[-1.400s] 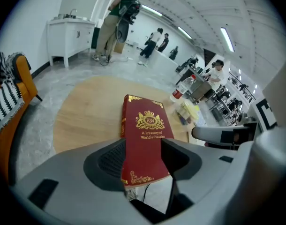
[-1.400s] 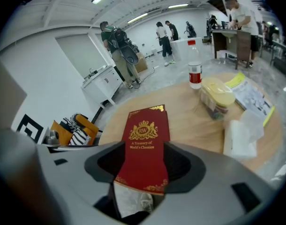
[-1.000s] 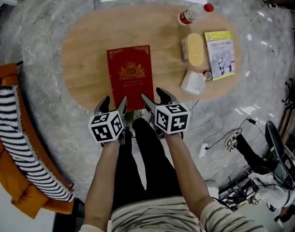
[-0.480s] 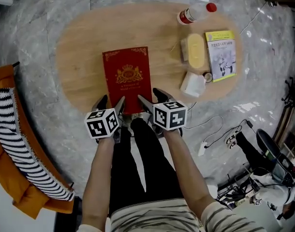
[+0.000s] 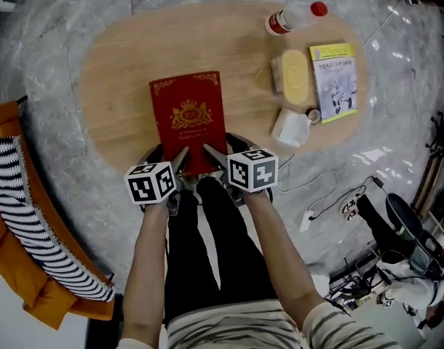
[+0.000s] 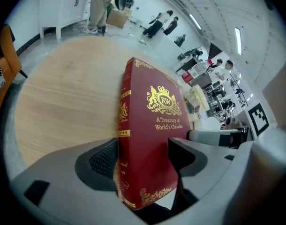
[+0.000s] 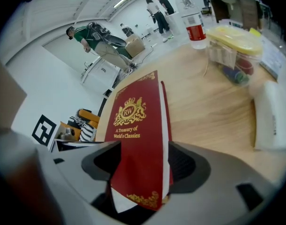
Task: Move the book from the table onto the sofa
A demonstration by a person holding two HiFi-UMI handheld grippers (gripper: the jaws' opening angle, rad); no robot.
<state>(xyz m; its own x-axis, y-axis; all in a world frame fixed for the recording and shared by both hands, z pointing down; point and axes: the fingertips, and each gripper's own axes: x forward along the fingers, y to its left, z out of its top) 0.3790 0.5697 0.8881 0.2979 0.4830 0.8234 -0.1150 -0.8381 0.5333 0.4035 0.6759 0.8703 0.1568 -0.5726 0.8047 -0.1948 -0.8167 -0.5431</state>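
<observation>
- Red hardback "A Treasury of World's Classics" (image 5: 189,118): flat, cover up, on the oval wooden table (image 5: 120,78), at the edge nearest the person. Near short end reaches, maybe just overhangs, that rim.
- Long axis runs straight away from the person, in line with both forearms. The short near end is the end offered.
- Left hand-held gripper (image 5: 171,156): jaws wide, spine-side near corner between them. Pads close to the book; no squeeze visible.
- Right hand-held gripper (image 5: 220,145): jaws wide too, page-edge near corner between them. Same reading: astride, not clamped.
- Both point steeply down at that near end, side by side, neither nearer. Looks like a two-handed pickup about to close.
- Likely sofa: orange seat (image 5: 33,293) with striped throw (image 5: 25,195), low at the person's left, well apart from the table. The carry would swing left, left hand leading.
- Farther along the table, right side, clear of the book: red-capped bottle (image 5: 291,19), yellow-lidded box (image 5: 295,75), illustrated booklet (image 5: 333,78), white packet (image 5: 289,126).
- Risk, as I judge it: holding one end only, the far end may sag.
</observation>
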